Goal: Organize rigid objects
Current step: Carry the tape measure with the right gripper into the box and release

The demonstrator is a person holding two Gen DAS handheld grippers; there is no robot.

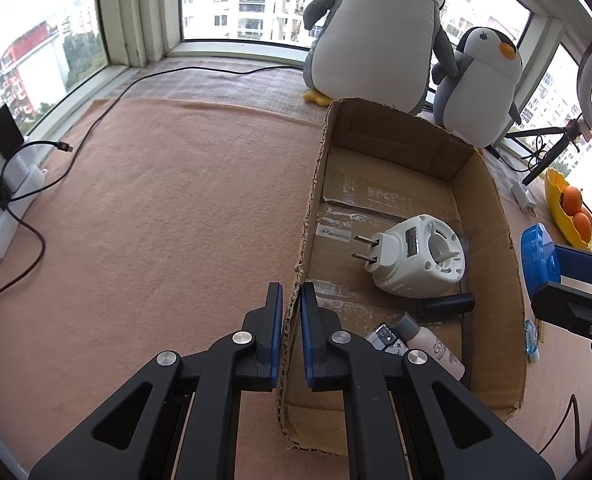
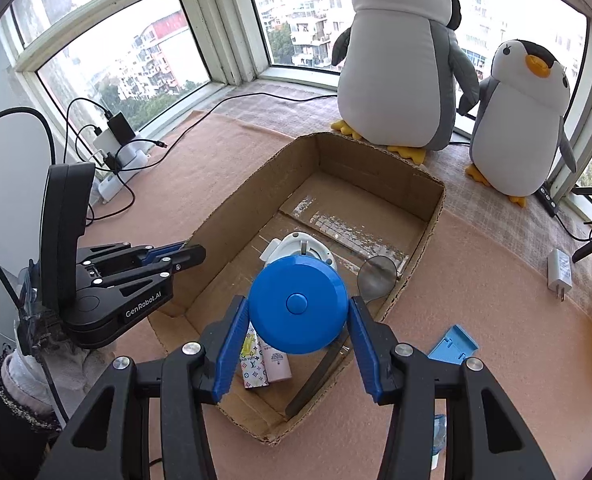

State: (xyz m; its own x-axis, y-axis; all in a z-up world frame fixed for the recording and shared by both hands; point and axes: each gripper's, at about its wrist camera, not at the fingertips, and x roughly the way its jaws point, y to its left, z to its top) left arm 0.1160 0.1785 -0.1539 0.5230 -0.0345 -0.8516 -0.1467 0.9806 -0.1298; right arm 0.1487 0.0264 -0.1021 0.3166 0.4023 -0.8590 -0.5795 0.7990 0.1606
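Observation:
An open cardboard box sits on the pink mat. My left gripper is shut on the box's left wall; it also shows in the right wrist view. My right gripper is shut on a round blue tape measure and holds it above the box; the tape measure shows in the left wrist view at the right. In the box lie a white plug-in device, a small pink bottle, a patterned case and a black-handled spoon.
Two plush penguins stand behind the box. A white charger, a blue plastic piece and a yellow bowl with oranges lie to the right. Power strip and cables are at the left.

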